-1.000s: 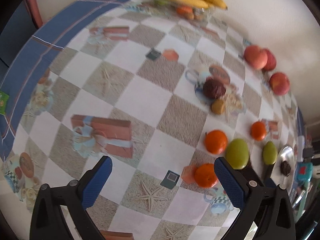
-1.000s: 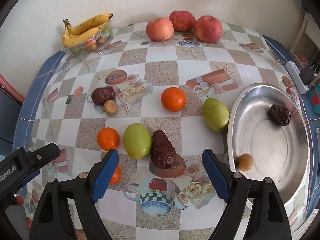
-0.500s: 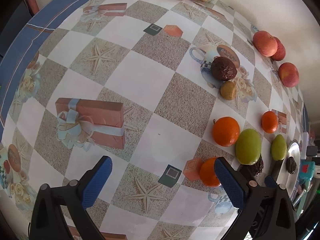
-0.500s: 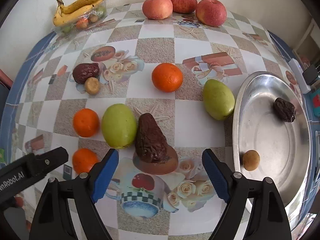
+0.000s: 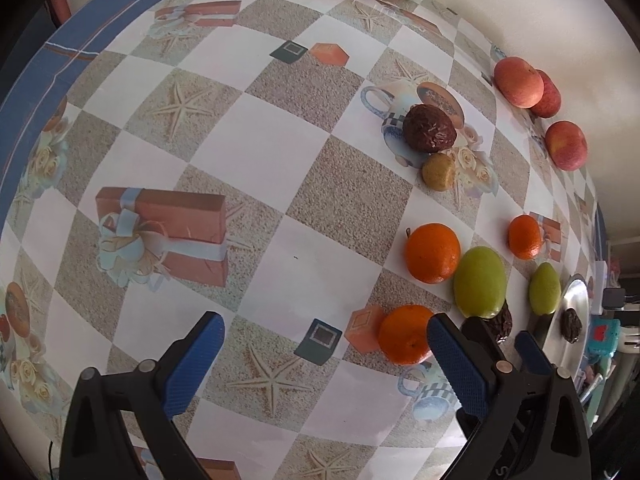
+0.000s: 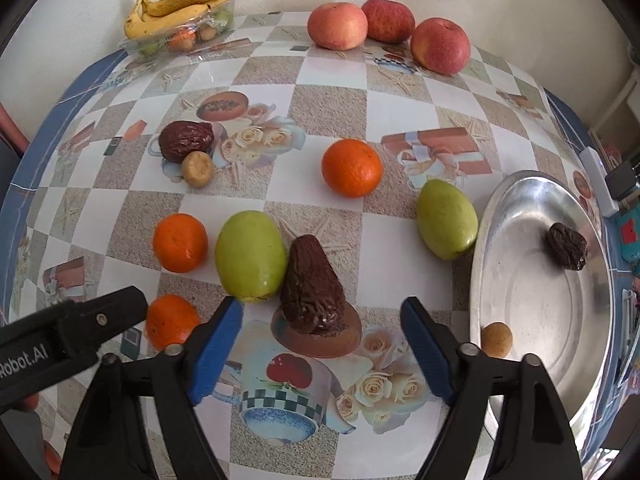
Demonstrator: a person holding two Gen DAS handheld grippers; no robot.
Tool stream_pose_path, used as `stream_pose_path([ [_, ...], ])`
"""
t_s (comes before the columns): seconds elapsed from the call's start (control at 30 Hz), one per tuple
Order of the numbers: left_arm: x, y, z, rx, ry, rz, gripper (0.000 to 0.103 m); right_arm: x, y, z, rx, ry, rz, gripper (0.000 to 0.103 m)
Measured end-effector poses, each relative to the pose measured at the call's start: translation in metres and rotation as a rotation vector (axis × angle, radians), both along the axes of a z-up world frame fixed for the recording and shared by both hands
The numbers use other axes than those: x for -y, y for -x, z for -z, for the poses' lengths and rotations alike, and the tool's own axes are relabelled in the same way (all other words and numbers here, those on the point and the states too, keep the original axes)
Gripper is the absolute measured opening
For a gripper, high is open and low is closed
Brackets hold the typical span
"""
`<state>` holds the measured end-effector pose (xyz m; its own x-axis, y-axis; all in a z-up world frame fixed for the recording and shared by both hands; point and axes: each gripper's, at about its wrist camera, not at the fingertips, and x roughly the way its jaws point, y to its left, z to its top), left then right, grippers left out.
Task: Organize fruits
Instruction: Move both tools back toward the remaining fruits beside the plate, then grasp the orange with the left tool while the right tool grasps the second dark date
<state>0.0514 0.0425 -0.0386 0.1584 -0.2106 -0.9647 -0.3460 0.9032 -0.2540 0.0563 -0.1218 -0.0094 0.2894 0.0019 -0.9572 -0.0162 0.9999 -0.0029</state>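
Right wrist view: right hand-held gripper jaws apart, lined up w/ date at frame centre. Next: advance, clamp, carry to tray.

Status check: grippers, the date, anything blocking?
Both grippers open, left, right. Wrinkled date just ahead of right gripper. Green fruit touching its left side.
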Motion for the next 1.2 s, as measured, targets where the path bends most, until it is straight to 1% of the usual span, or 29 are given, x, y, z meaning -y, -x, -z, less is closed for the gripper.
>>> stream_pose_path([
  [0.2,0.001,0.009,-0.002,-0.008,0.022,-0.008,0.100,-0.004,-0.002,-0.001,0.005,-0.024,-0.014,0.070],
  [0.27,0.003,0.011,-0.002,-0.010,0.042,-0.009,0.098,-0.006,-0.001,-0.001,0.004,-0.044,-0.021,0.064],
  [0.3,0.004,0.012,-0.002,-0.012,0.048,-0.008,0.097,-0.006,-0.001,-0.001,0.002,-0.052,-0.024,0.059],
  [0.33,0.005,0.012,-0.001,-0.013,0.052,-0.007,0.096,-0.006,-0.002,-0.001,0.000,-0.057,-0.027,0.056],
  [0.4,0.006,0.012,-0.001,-0.016,0.060,-0.005,0.096,-0.007,-0.001,-0.001,0.001,-0.055,-0.031,0.055],
  [0.47,0.007,0.010,0.001,-0.021,0.078,-0.003,0.093,-0.005,-0.001,-0.001,0.001,-0.062,-0.024,0.052],
  [0.5,0.008,0.010,0.002,-0.025,0.089,-0.001,0.092,-0.003,0.000,-0.001,0.001,-0.063,-0.016,0.048],
  [0.53,0.010,0.010,0.003,-0.028,0.098,0.001,0.090,-0.001,0.000,-0.001,0.000,-0.064,-0.008,0.038],
  [0.57,0.012,0.010,0.003,-0.032,0.107,0.004,0.088,0.002,0.000,0.000,-0.006,-0.073,-0.001,0.034],
  [0.67,0.017,0.012,0.004,-0.033,0.121,0.015,0.082,0.008,0.002,0.003,-0.023,-0.105,0.018,0.034],
  [0.77,0.020,0.012,0.002,-0.021,0.152,0.022,0.068,0.012,0.005,0.002,-0.023,-0.098,0.022,0.034],
  [0.83,0.022,0.013,0.001,-0.011,0.198,0.022,0.049,0.014,0.007,0.001,-0.020,-0.097,0.019,0.034],
  [0.87,0.023,0.011,-0.002,-0.008,0.212,0.023,0.045,0.014,0.008,0.000,-0.018,-0.095,0.016,0.034],
  [0.93,0.029,0.010,-0.006,0.004,0.217,0.035,0.032,0.016,0.009,-0.002,-0.015,-0.091,0.014,0.034],
  [0.97,0.031,0.009,-0.008,0.013,0.209,0.045,0.030,0.018,0.010,-0.003,-0.012,-0.090,0.015,0.034],
  [1.07,0.036,0.006,-0.014,0.031,0.170,0.065,0.027,0.024,0.012,-0.007,-0.005,-0.098,0.022,0.034],
  [1.2,0.035,0.006,-0.018,0.043,0.169,0.056,0.020,0.032,0.014,-0.013,0.006,-0.112,0.029,0.034],
])
